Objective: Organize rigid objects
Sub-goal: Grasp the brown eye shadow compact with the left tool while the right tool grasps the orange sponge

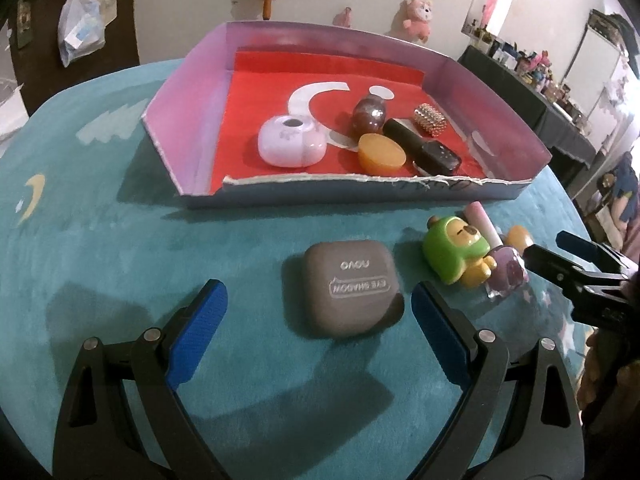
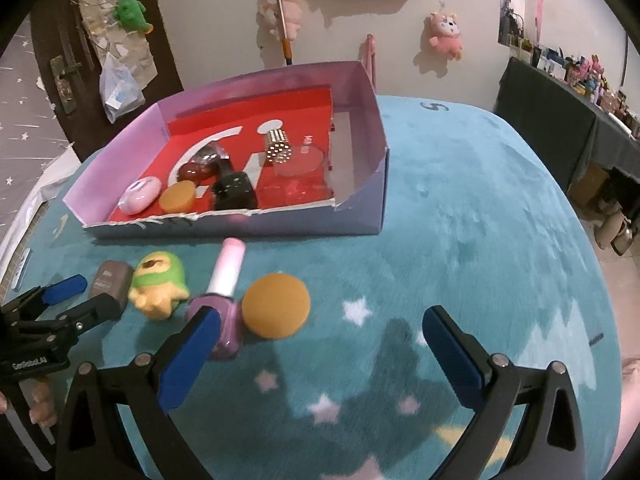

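A grey eyeshadow case (image 1: 350,288) lies flat on the teal cloth, just ahead of and between the wide-open fingers of my left gripper (image 1: 318,294); neither pad presses on it. To its right lie a green and yellow toy figure (image 1: 456,252) and a pink-capped purple nail polish bottle (image 2: 224,300). An orange round disc (image 2: 276,306) lies by the bottle, ahead of my open right gripper (image 2: 322,316), whose left finger is right beside the bottle. The pink cardboard tray (image 1: 360,190) with a red lining holds several small items.
In the tray are a white round case (image 1: 290,142), an orange disc (image 1: 382,154), a brown bottle (image 1: 368,114), a black bottle (image 1: 424,146) and a studded cylinder (image 1: 428,118). The teal star-patterned cloth (image 2: 460,220) stretches to the right. A dark cluttered shelf (image 2: 560,92) stands far right.
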### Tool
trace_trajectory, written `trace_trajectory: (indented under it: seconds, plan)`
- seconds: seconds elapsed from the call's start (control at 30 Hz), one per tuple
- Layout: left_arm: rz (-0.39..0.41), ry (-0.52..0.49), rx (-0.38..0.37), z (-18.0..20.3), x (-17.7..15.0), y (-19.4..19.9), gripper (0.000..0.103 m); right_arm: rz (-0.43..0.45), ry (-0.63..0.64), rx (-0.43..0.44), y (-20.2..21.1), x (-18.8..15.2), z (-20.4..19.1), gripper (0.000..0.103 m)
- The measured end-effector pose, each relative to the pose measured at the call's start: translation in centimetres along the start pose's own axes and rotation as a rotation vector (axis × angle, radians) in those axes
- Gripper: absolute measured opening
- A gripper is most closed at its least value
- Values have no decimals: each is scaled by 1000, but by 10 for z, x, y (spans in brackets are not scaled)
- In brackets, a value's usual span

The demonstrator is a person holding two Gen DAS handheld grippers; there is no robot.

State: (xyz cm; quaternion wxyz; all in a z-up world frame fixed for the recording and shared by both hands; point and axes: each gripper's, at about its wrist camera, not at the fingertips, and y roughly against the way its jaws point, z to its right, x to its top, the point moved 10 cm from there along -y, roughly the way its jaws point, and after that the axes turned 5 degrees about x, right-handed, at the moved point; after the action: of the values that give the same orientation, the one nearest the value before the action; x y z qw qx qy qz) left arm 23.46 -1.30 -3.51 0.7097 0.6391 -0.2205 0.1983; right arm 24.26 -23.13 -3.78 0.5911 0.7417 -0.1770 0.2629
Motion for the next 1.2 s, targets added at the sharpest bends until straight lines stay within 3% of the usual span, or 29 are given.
trace_trajectory:
  seconds: [0.37,0.63,0.7,0.77,0.9,0.97,1.07,1.2]
  plan:
    - [-15,-48,33,7,7,-13,94,-60,44,-6,-9,-5,6,103]
    - [-6,-86,72,0,8,-14,94,-54,71,-22,-16,-3,6,103]
    - [-3,-84,70,0,8,-13,93,-38,76,-22,-16,0,5,99]
    - [2,-88,48,4,8,-13,82,-33,86,-6,-16,2,1,86]
    - [19,-100,17,11,9,-10,63,-23,101,38,-16,4,-9,72]
    - [27,-107,-9,17,8,-8,52,-19,101,64,-15,5,-12,57]
    - [35,-105,-14,19,8,-5,50,-14,119,114,-15,4,-22,40]
    - [60,-86,-38,23,9,7,49,14,134,107,-8,7,-27,40]
